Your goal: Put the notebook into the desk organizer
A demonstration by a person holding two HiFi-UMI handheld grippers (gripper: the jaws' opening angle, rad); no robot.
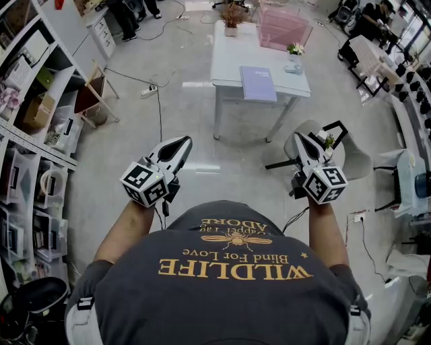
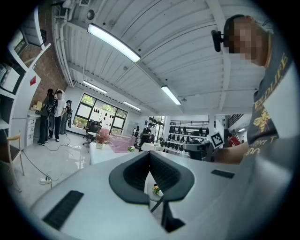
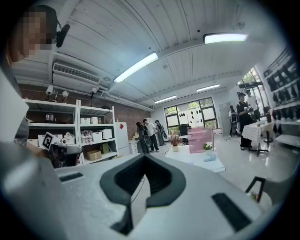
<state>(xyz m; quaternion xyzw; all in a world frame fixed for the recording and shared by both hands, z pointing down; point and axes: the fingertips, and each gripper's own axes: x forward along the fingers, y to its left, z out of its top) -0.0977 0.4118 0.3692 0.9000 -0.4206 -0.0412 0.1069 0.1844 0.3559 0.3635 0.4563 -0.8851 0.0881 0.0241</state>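
A lilac notebook [image 1: 258,83] lies flat on the white table [image 1: 229,54], near its front edge. The pink mesh desk organizer [image 1: 283,25] stands at the table's far end and also shows in the right gripper view as the organizer [image 3: 200,139]. I stand well back from the table, over the floor. My left gripper [image 1: 183,141] and right gripper [image 1: 296,138] are held level at waist height and point toward the table. In each gripper's own view, the left gripper [image 2: 150,153] and right gripper [image 3: 144,155], the jaws meet at the tips with nothing between them.
Open shelving [image 1: 27,135] with boxes lines the left wall. A white chair [image 1: 337,145] stands just right of my right gripper. A power strip [image 1: 148,91] and cables lie on the floor. A potted plant [image 1: 232,17] and a small flower pot [image 1: 294,49] sit on the table.
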